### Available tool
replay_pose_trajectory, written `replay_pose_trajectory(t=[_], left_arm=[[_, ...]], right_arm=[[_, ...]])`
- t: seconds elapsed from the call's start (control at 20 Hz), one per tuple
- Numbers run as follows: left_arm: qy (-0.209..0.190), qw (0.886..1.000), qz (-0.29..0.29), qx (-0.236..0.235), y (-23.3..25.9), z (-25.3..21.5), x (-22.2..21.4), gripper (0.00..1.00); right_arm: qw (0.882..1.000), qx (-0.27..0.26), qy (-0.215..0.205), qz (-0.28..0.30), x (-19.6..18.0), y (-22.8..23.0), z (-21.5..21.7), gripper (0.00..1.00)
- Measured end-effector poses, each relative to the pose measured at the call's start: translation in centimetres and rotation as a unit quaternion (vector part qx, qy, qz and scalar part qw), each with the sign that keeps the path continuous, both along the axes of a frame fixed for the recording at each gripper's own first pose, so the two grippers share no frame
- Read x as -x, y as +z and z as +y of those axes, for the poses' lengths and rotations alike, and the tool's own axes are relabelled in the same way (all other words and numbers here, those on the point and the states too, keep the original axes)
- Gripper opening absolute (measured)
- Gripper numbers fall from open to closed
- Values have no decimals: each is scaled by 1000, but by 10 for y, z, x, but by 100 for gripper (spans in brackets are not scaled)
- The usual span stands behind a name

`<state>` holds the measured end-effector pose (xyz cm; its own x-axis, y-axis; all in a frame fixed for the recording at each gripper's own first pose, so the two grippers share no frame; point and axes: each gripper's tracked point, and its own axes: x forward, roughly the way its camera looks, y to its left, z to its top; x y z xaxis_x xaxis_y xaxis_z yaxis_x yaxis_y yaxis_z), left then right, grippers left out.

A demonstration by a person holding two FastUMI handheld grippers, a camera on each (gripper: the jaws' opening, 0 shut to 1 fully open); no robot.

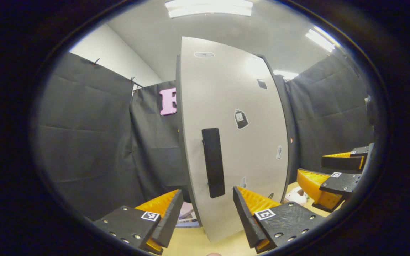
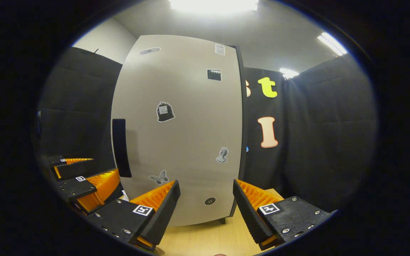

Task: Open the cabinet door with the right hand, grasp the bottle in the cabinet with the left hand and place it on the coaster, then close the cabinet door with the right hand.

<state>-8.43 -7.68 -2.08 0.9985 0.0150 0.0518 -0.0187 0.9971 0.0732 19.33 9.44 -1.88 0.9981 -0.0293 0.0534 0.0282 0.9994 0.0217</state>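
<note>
The cabinet door (image 2: 180, 131) stands shut on the table (image 2: 205, 241) — a stiff, smooth panel, likely light to swing; its dark handle (image 2: 120, 147) at the door's left edge is the hold. Both the right gripper (image 2: 206, 199) and left gripper (image 1: 208, 209) gape wide before it, empty — dark cloth walls behind.

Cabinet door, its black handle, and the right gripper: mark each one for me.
cabinet door (image 2: 187, 142): right gripper view, on the bare grey panel.
handle (image 1: 213, 163): left gripper view, middle of the black bar.
right gripper (image 2: 206, 193): right gripper view, midway between its fingertips, jaws apart.
</note>
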Motion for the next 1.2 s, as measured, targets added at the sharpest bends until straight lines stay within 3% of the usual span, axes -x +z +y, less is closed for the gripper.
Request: replay_pose_trajectory(t=[0.05,0.1,0.2,0.4,0.45,0.55,0.6,0.65,0.8,0.95,1.0,1.05,1.2], left_arm=[[-2,1000,1,3,1,-4,0,81],[-3,1000,3,4,1,-6,1,85],[-4,1000,5,6,3,-8,2,81],[-10,1000,7,15,4,-14,7,81],[-12,1000,6,20,5,-15,7,85],[-21,999,7,39,6,-21,9,81],[-19,999,7,43,6,-20,12,86],[-18,999,4,43,7,-18,13,81],[-12,999,4,32,6,-14,15,85],[-13,999,7,35,6,-17,17,81],[-13,999,5,37,7,-18,18,86],[-14,999,4,37,9,-18,19,81],[-19,999,6,36,8,-20,20,81]], right_arm=[[1000,-2,-3,2,-1,-1,-2,93],[1000,-1,-9,2,2,-2,-8,93],[1000,-2,-12,3,6,-4,-13,93],[1000,2,-9,3,10,-3,-16,93],[1000,5,-10,2,11,-3,-17,93],[1000,7,-9,0,14,-2,-18,93],[1000,9,-7,1,15,-2,-18,93],[1000,12,-7,-1,16,-2,-19,93],[1000,18,-5,-5,20,1,-20,93],[1000,18,0,-10,22,4,-17,93],[1000,21,1,-11,23,4,-16,92],[1000,23,2,-12,24,5,-16,93],[1000,23,8,-18,29,7,-14,93]])
